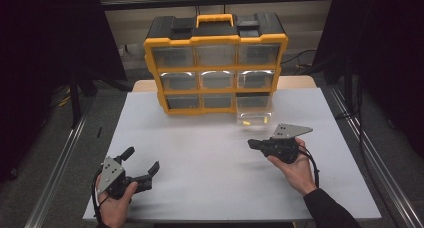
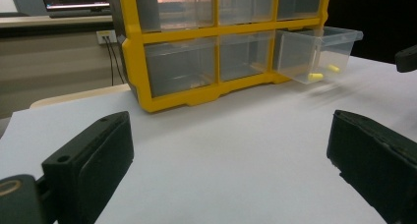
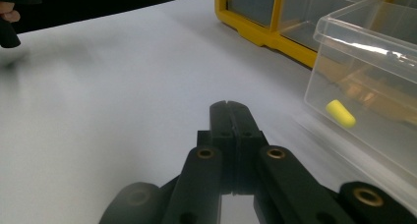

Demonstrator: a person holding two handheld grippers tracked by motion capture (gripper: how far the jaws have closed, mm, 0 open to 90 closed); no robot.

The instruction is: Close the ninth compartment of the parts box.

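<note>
My right gripper (image 1: 254, 144) is pressed shut on nothing, just in front of the pulled-out clear drawer (image 1: 255, 117) with its yellow pieces (image 3: 340, 113), which lie just ahead. My left gripper (image 1: 141, 164) rests wide open, empty, well apart across the table (image 1: 200, 153).

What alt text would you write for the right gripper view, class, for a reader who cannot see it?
The right gripper has its two black jaws shut together with nothing between them, pointing across a white table. To the right a clear plastic drawer stands pulled out of a yellow organiser, with a small yellow piece inside it.
</note>
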